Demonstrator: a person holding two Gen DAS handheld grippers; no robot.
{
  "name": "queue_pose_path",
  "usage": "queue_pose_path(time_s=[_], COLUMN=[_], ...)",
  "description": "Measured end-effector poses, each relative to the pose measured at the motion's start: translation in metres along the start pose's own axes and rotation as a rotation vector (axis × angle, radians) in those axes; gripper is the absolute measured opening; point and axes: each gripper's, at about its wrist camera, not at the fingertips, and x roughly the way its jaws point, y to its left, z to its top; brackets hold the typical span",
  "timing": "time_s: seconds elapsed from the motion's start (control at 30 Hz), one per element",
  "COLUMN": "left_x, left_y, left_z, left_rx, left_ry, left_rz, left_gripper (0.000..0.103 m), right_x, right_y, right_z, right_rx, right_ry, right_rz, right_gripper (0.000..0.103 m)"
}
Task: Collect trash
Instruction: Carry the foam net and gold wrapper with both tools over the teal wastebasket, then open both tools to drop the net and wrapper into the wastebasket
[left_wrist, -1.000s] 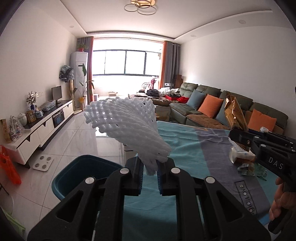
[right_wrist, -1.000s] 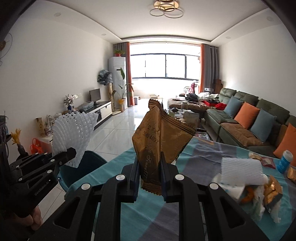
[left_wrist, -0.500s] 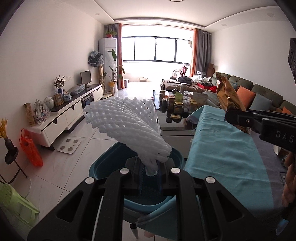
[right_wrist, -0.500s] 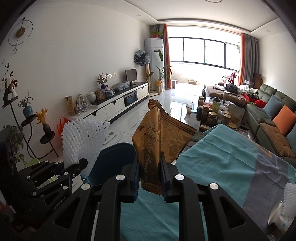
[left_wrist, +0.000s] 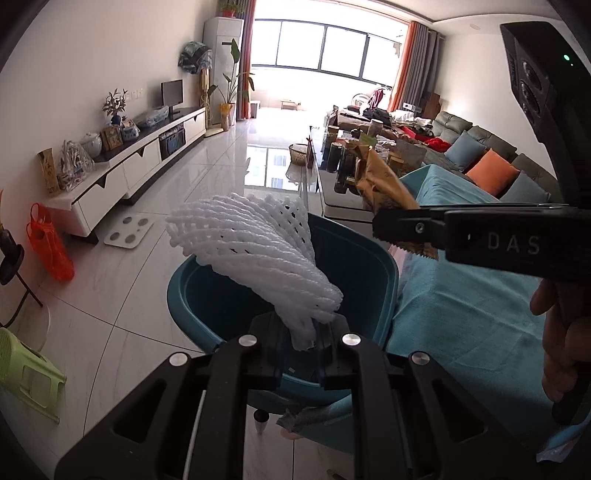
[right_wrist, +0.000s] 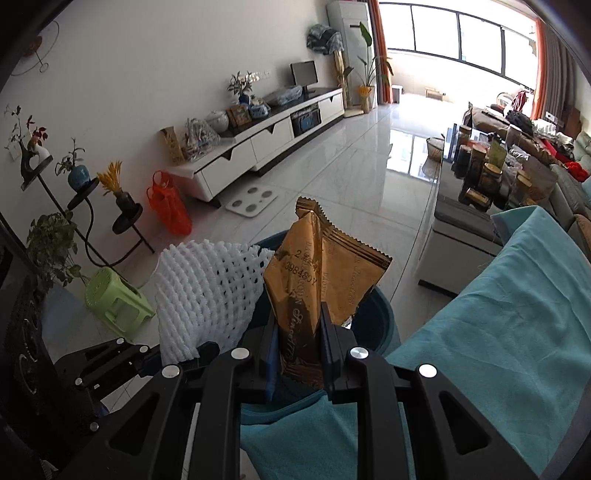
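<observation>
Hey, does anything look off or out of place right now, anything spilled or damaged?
Nothing stands out. The left gripper pinches the white foam net over the blue bin; the right gripper pinches the brown wrapper beside it. Nothing looks spilled.

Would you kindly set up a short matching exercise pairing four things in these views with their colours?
Things:
1. foam net
2. wrapper
3. bin
4. stool

Colours:
A. green
B. teal
C. white
D. golden brown

Pairs: 1-C, 2-D, 3-B, 4-A. The left gripper holds the foam net and the right gripper holds the wrapper, both above the bin.
</observation>
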Motion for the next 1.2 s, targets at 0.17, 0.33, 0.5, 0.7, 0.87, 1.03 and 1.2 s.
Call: queue_pose_path(time_s=[0.17,0.33,0.5,0.7,0.87,1.03,1.2], left_x=[0.035,0.062,0.075,0.060,0.035,-0.001,-0.030], left_y=[0.008,0.009,0.008,0.006,0.015,0.022,0.022], left_z=[0.002,-0.001,-0.003,-0.006,-0.001,0.010,0.022], left_rx=[-0.015,-0.065,-0.084,-0.099,-0.122,-0.144,-0.140], left_ry=[0.083,0.158,0.178,0.143,0.084,0.006,-0.031], left_rz=[-0.026,-0.053,-0.052,-0.045,-0.014,0.019,0.021], left_gripper=[0.015,0.019,0.036,0.058,0.081,0.097,0.097], right_x=[0.033,0.050,0.048,0.036,0.019,0.000,-0.020], right_y=[0.011,0.009,-0.003,-0.016,-0.023,-0.038,-0.052], right_z=[0.008,0.007,0.008,0.011,0.013,0.010,0.004], right_rx=[-0.009,0.000,0.017,0.042,0.042,0.060,0.081], right_ry=[0.102,0.151,0.137,0.086,0.038,-0.006,-0.050], right_rz=[0.031,0.000,-0.007,0.005,-0.023,-0.060,-0.088], right_gripper=[0.018,0.031,0.041,0.049,0.057,0.062,0.071])
